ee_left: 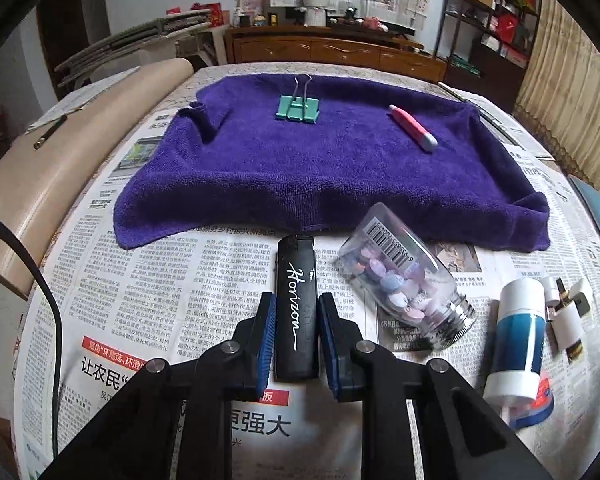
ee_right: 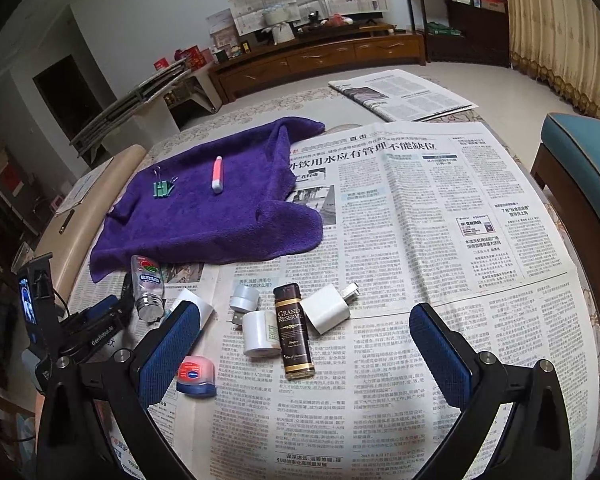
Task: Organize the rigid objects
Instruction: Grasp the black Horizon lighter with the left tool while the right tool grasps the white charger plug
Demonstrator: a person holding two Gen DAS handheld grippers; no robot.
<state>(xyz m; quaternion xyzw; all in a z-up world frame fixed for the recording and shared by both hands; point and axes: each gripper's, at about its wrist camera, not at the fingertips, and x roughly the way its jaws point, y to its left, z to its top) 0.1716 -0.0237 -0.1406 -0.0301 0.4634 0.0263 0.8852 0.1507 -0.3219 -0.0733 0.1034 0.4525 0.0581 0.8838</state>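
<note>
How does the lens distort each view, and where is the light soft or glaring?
Left wrist view: fisheye bends the purple towel and table edge; dark vignette at the corners; soft, even light; faint sheen on the lighter. Right wrist view: same barrel bending of the newspaper; dim room, no harsh shadows.

The left wrist view looks steeply down and forward from close above the newspaper (ee_left: 148, 292), toward the purple towel (ee_left: 332, 176) and the far sideboard (ee_left: 332, 50). The right wrist view sits further right, angled left across the same table. Both share the towel (ee_right: 204, 208), binder clip (ee_left: 298, 107), pill jar (ee_left: 404, 276) and sideboard.
</note>
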